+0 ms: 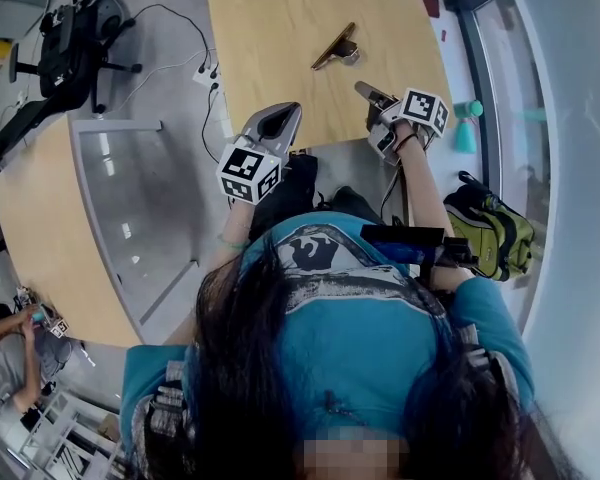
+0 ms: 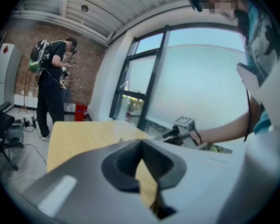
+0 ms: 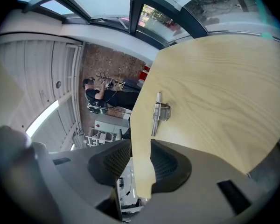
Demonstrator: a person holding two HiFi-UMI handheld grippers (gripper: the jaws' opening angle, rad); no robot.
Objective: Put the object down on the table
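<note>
The metal object (image 1: 335, 46) lies flat on the table (image 1: 270, 28), out ahead of the right gripper (image 1: 370, 93) and touching neither gripper. It is a slim, shiny bar with a small curved bracket fixed to one side near its middle. The table top is pale wood with a long, wavy grain, a smooth finish and rounded corners. The right gripper's jaws stand wide apart with nothing between them. The right gripper view shows bare wood through the gap, with dark ribbed pads (image 3: 165, 162) set in smooth grey shells on either side. The left gripper (image 1: 285, 113) hovers at the table's near edge. Its fingertips meet at the far end, leaving only a thin wedge of space behind them, and it holds nothing. Each gripper carries a cube with black-and-white square markers. On the grey floor by the person's right side sits a soft green and yellow backpack (image 1: 495, 233) with black straps; what is in it cannot be seen. A white power strip (image 1: 208, 73) with black cables lies on the floor beside the table's left edge.
</note>
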